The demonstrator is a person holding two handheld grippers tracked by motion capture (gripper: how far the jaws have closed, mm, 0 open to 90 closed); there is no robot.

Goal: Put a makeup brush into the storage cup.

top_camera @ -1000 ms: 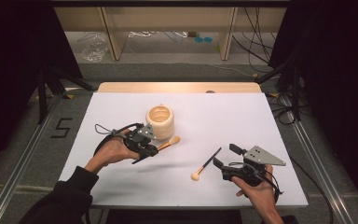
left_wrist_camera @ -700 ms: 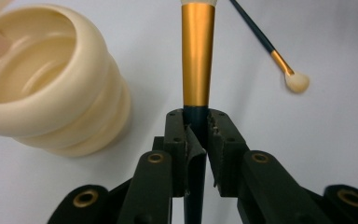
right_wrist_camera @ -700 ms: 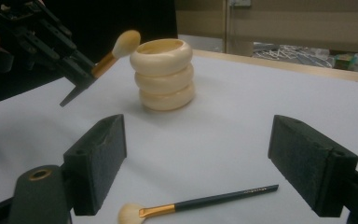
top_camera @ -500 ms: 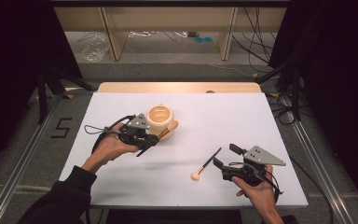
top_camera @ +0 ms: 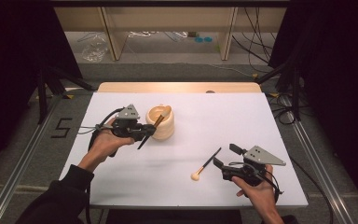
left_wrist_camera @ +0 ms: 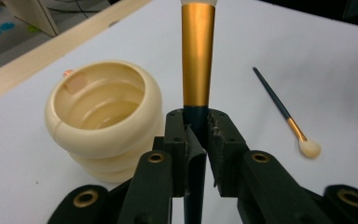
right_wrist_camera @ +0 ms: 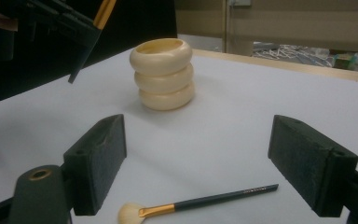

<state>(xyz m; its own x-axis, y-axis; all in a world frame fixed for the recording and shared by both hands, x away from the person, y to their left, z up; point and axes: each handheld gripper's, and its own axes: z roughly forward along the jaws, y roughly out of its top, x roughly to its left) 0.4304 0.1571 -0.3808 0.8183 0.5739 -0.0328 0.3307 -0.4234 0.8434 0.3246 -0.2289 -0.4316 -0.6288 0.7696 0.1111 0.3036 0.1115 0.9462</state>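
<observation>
Jaws of the left gripper clench the dark handle of a gold-ferruled makeup brush; its bristles are cut off at this view's top edge, while the high view shows them over the ribbed cream ring-stacked pot at centre. Lower right on the white desk, the right gripper gapes released around a slim cream-tipped brush.

Gold-ferruled makeup brush tilted over the cream ribbed holder, clamped by its dark handle
</observation>
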